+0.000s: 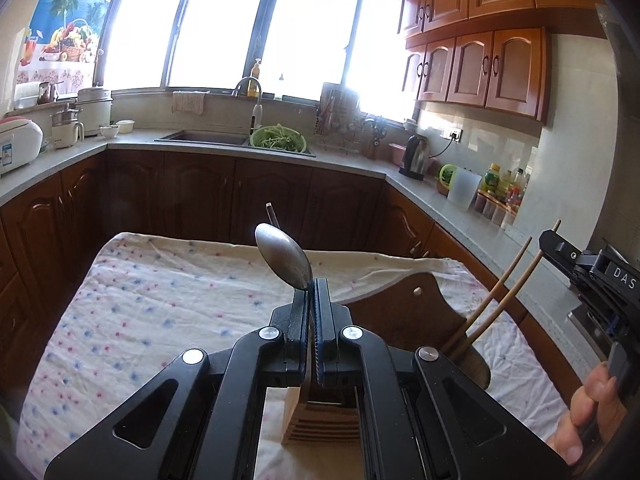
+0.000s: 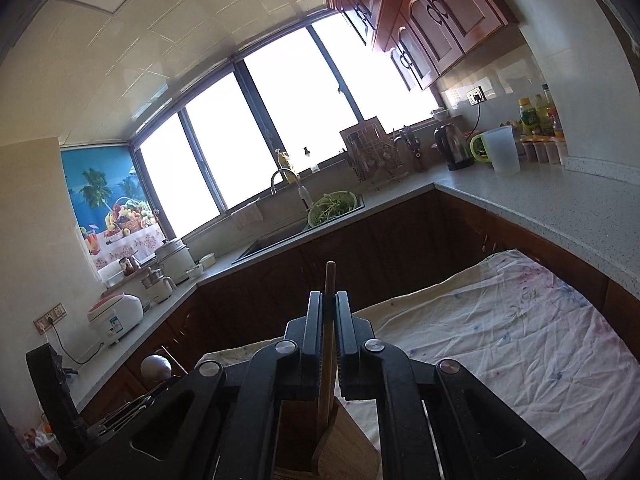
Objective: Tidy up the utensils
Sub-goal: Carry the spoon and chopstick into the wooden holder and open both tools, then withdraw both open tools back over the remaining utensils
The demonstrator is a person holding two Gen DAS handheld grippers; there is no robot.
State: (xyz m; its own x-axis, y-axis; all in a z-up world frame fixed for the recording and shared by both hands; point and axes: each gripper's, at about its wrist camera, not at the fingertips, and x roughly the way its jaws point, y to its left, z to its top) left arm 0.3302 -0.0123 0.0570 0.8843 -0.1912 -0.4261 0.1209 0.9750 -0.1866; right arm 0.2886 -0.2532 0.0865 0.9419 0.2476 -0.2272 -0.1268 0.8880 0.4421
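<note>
My left gripper (image 1: pixel 310 286) is shut on a metal spoon (image 1: pixel 285 257), whose bowl stands up above the fingertips; a thin dark rod (image 1: pixel 273 214) pokes up behind it. A slatted wooden utensil holder (image 1: pixel 320 420) sits just below the jaws on the cloth-covered table (image 1: pixel 160 300). At the right edge, the right gripper (image 1: pixel 549 240) grips a pair of wooden chopsticks (image 1: pixel 508 292) that slant down toward the holder. In the right wrist view, my right gripper (image 2: pixel 329 298) is shut on the chopsticks (image 2: pixel 330 276) above the holder (image 2: pixel 340 444). The spoon (image 2: pixel 156 366) shows at lower left.
A person's hand (image 1: pixel 592 408) holds the right gripper's handle. A dark wooden board (image 1: pixel 400 312) with a rivet stands behind the holder. Counters wrap around the room with a sink (image 1: pixel 200 136), a green colander (image 1: pixel 278 138), a kettle (image 1: pixel 416 156) and bottles (image 1: pixel 500 184).
</note>
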